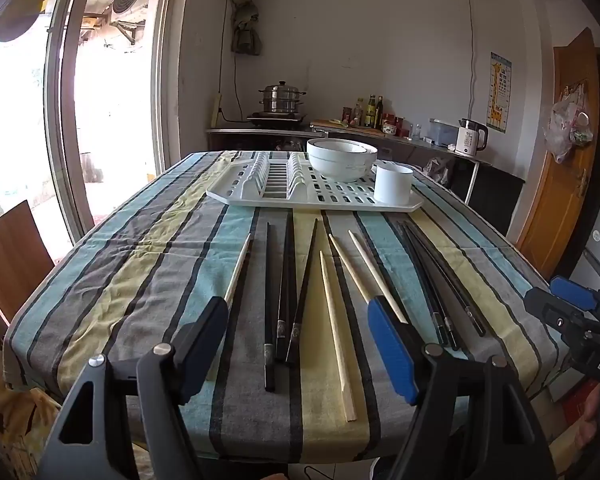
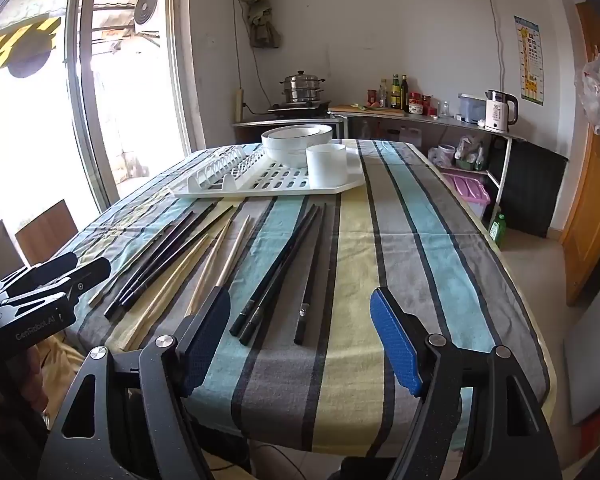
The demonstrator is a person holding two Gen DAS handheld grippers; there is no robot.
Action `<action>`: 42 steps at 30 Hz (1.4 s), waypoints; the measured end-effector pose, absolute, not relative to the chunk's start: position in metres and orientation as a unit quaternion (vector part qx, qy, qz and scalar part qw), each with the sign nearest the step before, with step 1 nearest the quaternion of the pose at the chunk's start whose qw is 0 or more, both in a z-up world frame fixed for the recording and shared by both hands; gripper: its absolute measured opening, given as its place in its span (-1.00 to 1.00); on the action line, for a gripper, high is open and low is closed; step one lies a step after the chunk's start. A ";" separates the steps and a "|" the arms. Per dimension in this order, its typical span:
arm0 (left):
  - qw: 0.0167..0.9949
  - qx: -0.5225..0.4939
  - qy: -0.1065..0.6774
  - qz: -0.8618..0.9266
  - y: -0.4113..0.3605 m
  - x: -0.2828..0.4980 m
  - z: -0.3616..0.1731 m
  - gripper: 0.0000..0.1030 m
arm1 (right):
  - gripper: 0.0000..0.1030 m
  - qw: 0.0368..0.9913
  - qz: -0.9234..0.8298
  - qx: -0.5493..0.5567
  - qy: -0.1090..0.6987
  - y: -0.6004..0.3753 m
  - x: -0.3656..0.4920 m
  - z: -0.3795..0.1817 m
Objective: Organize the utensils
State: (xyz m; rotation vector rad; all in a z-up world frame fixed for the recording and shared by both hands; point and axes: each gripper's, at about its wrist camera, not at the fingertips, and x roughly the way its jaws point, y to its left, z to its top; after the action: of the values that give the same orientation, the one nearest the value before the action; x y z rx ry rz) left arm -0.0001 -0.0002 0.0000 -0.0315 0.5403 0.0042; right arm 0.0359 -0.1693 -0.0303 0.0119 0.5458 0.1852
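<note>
Several black chopsticks [image 1: 286, 288] and pale wooden chopsticks [image 1: 334, 320] lie loose on the striped tablecloth, near its front edge. They also show in the right wrist view, black ones [image 2: 276, 276] and wooden ones [image 2: 216, 264]. A white drying rack [image 1: 316, 196] [image 2: 268, 182] at the back holds stacked white bowls [image 1: 342, 158] [image 2: 296, 140] and a white cup [image 1: 393, 183] [image 2: 326, 164]. My left gripper [image 1: 300, 316] is open above the middle chopsticks, holding nothing. My right gripper [image 2: 300, 308] is open above three black chopsticks, holding nothing.
The table [image 1: 140, 264] stands by a large window. A wooden chair [image 1: 8, 256] is at its left. A counter [image 1: 380, 136] behind carries a steamer pot, bottles and a kettle. An orange door [image 1: 560, 160] is on the right.
</note>
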 end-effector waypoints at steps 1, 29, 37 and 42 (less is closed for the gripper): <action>0.964 -0.011 0.264 0.004 -0.002 0.000 0.000 0.45 | 0.41 0.959 0.091 0.006 0.269 -0.169 0.036 -0.030; 0.966 -0.001 0.257 0.005 -0.003 -0.003 0.001 0.45 | 0.41 0.959 0.096 0.007 0.267 -0.168 0.030 -0.022; 0.967 0.001 0.255 -0.006 -0.007 -0.005 0.003 0.41 | 0.41 0.959 0.095 0.006 0.266 -0.167 0.030 -0.021; 0.968 -0.003 0.251 -0.004 -0.006 -0.007 0.006 0.40 | 0.41 0.959 0.095 0.005 0.266 -0.166 0.030 -0.019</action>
State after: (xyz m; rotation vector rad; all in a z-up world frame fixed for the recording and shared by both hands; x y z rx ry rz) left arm -0.0065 -0.0062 0.0059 -0.0065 0.5067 -0.0090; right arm 0.0305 -0.1658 -0.0194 0.0103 0.5390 0.1932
